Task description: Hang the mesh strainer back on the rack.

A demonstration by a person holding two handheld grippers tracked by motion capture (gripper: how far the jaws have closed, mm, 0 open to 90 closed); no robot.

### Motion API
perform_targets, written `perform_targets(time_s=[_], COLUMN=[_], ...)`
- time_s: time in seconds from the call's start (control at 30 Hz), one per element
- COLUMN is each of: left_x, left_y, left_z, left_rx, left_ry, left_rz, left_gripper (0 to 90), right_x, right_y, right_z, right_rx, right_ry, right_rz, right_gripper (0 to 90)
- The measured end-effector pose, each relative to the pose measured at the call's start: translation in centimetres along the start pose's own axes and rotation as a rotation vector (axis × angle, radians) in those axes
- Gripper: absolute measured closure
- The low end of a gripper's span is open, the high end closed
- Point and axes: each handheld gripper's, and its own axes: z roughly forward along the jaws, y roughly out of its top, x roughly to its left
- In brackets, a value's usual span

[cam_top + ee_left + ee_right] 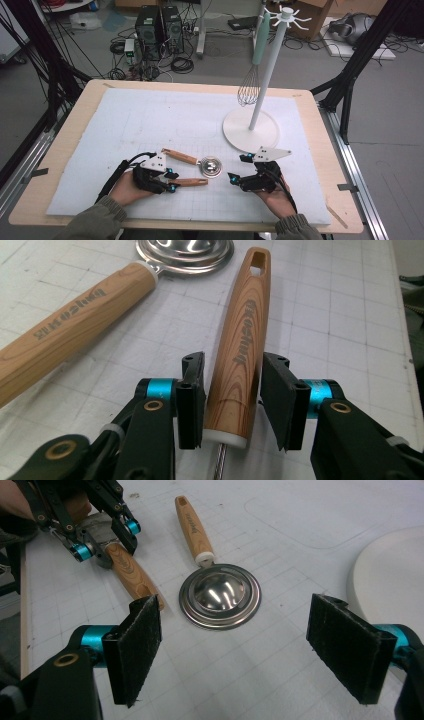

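Observation:
Two wooden-handled utensils lie on the white grid mat (150, 120). One has a steel bowl (210, 167), dome up (220, 595), with its handle (180, 156) pointing away to the left. The other handle (240, 340) lies between the pads of my left gripper (232, 400), near its white collar, and rests on the mat. The left pad touches it and the right pad stands a sliver off. A thin metal stem (220, 462) runs back under the gripper. My right gripper (237, 168) is wide open to the right of the bowl, with nothing between its pads (135, 645).
A white stand (250, 131) with a round base rises at the back right. A whisk (250, 85) with a pale green handle hangs from its top hooks. Bare mat stretches to the far left. Cables and computer boxes lie on the floor beyond the table.

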Motion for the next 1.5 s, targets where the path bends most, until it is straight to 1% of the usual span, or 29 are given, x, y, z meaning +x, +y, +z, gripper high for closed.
perform_targets(time_s=[0.17, 0.23, 0.27, 0.33, 0.43, 0.5, 0.53, 0.6, 0.77, 0.83, 0.9, 0.93, 1.0, 1.03, 1.13, 1.23, 1.3, 1.33, 1.37, 1.4, 1.5], left_x=[0.1, 0.0, 0.0, -0.1, -0.1, 0.0, -0.1, -0.2, -0.2, -0.2, -0.2, -0.2, -0.2, -0.2, -0.2, -0.3, -0.4, -0.4, -0.4, -0.3, -0.4], left_y=[-0.1, -0.1, -0.1, 0.0, 0.0, 0.1, 0.3, 0.4, 0.4, 0.4, 0.4, 0.4, 0.5, 0.5, 0.5, 0.5, 0.6, 0.6, 0.6, 0.7, 0.8], left_z=[0.1, 0.1, 0.1, 0.1, 0.1, 0.1, 0.2, 0.2, 0.2, 0.2, 0.1, 0.1, -0.1, -0.2, -0.2, -0.2, -0.1, -0.1, 0.1, 0.1, 0.3], left_rx=[-0.001, -0.004, 0.006, 0.007, 0.01, 0.018, 0.033, 0.039, 0.037, 0.037, 0.042, 0.039, 0.026, 0.024, 0.027, 0.035, 0.045, 0.055, 0.064, 0.065, 0.069], left_ry=[-0.007, 0.0, 0.004, 0.014, 0.014, 0.013, 0.015, 0.025, 0.022, 0.022, 0.021, 0.021, 0.006, 0.013, 0.014, 0.011, 0.019, 0.034, 0.042, 0.041, 0.05], left_rz=[-0.007, -0.001, 0.01, 0.019, 0.016, 0.017, 0.029, 0.035, 0.029, 0.027, 0.034, 0.032, 0.028, 0.03, 0.023, 0.034, 0.038, 0.041, 0.034, 0.032, 0.028], left_gripper=[62.6, 63.5, 64.1, 65.4, 66.9, 67.1, 67.2, 67.2, 67.3, 67.3, 67.3, 67.3, 68.5, 69.2, 69.2, 69.1, 68.5, 66.7, 60.4, 58.0, 56.6], right_x=[0.2, 0.3, 0.4, 0.4, 0.4, 0.5, 0.5, 0.6, 0.8, 1.0, 1.0, 1.1, 1.2, 1.2, 1.4, 1.6, 1.8, 1.8, 1.9, 1.9, 1.9], right_y=[-0.1, -0.1, -0.1, -0.1, -0.1, 0.0, 0.0, 0.0, 0.0, 0.1, 0.1, 0.1, 0.1, 0.1, 0.2, 0.3, 0.4, 0.4, 0.4, 0.4, 0.4], right_z=[0.0, 0.0, 0.0, 0.0, 0.1, 0.3, 0.3, 0.5, 0.9, 1.3, 1.6, 1.7, 2.0, 2.1, 2.4, 2.9, 3.1, 3.1, 3.1, 3.1, 3.1], right_rx=[0.007, 0.01, 0.01, 0.005, 0.008, 0.009, 0.013, 0.019, 0.029, 0.042, 0.051, 0.06, 0.067, 0.069, 0.072, 0.087, 0.091, 0.093, 0.094, 0.095, 0.093], right_ry=[0.008, 0.009, 0.008, 0.007, 0.009, 0.009, 0.013, 0.016, 0.023, 0.032, 0.038, 0.044, 0.052, 0.056, 0.067, 0.074, 0.079, 0.081, 0.082, 0.081, 0.081], right_rz=[-0.002, -0.004, -0.004, -0.01, -0.007, -0.008, -0.007, -0.01, -0.012, -0.022, -0.029, -0.029, -0.026, -0.026, -0.031, -0.04, -0.046, -0.045, -0.041, -0.045, -0.042], right_gripper=[21.2, 21.2, 21.2, 21.2, 21.2, 21.2, 21.2, 21.2, 21.2, 21.2, 21.2, 21.2, 21.2, 21.2, 21.2, 21.2, 21.2, 21.2, 21.3, 21.2, 21.2])
